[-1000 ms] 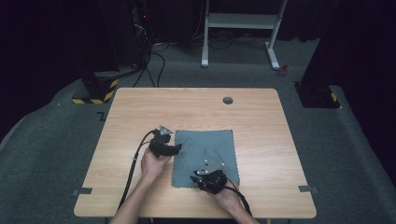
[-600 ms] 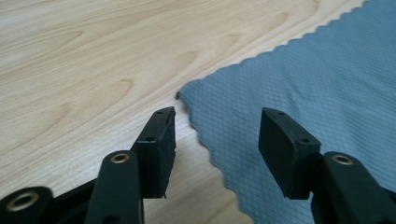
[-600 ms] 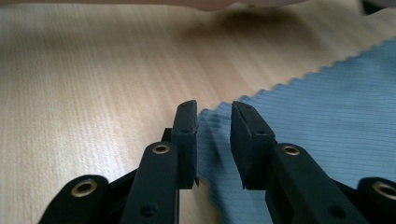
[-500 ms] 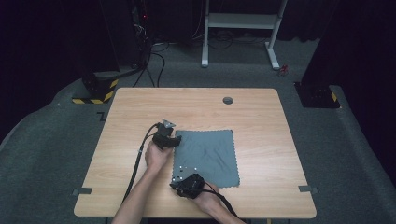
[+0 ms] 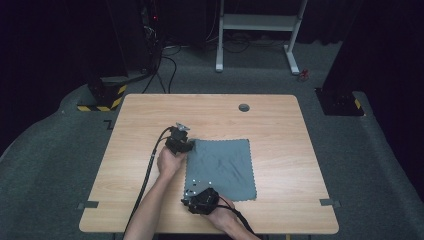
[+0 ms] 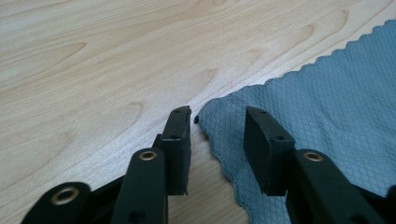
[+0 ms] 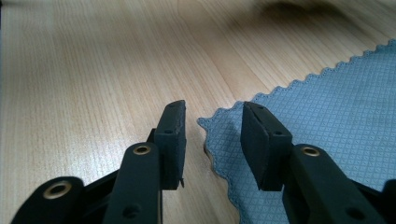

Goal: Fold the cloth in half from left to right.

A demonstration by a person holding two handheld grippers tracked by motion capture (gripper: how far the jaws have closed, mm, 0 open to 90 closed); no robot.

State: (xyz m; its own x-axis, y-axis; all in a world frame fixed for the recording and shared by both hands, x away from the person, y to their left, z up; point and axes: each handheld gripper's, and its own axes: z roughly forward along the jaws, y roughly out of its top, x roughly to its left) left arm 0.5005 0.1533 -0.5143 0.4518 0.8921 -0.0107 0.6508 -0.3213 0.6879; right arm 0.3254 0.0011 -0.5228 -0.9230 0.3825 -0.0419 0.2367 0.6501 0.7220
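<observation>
The grey cloth lies flat on the table, at about 6 o'clock. The left gripper, closing, has slid to its 10 o'clock corner, and the right gripper, opening, to its 7 o'clock corner. Both are still unclenched with a corner in the gap, so I think pinching comes next.

Right gripper low over table, jaws apart, just been opening. Corner of blue-grey cloth lying flat between jaws, pads not pressing on it. Scalloped cloth edge running up to the right. Left jaw over bare wood.
</observation>
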